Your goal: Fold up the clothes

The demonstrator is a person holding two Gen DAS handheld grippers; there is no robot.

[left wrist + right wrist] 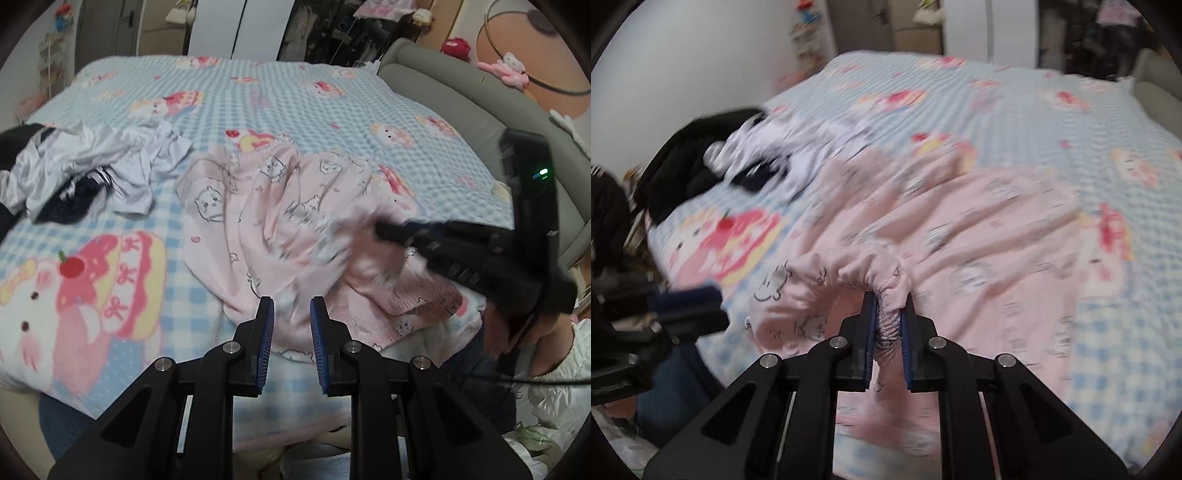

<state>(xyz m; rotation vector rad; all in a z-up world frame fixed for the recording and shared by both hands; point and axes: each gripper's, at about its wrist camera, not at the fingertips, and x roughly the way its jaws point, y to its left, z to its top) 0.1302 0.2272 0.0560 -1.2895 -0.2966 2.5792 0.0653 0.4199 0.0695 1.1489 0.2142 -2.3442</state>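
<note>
A pink garment with a bear print (280, 229) lies crumpled on the bed in the left wrist view and also shows in the right wrist view (960, 236). My right gripper (889, 310) is shut on its gathered elastic edge (871, 273) and lifts it a little; it also shows in the left wrist view (384, 230), blurred by motion. My left gripper (292, 306) is open and empty, just above the near edge of the garment; it shows at the left of the right wrist view (687, 306).
A pile of white, silver and dark clothes (85, 170) lies at the left of the bed. The blue checked blanket (295, 92) covers the bed. A grey headboard (454, 85) runs along the right. Plush toys (506, 68) sit behind it.
</note>
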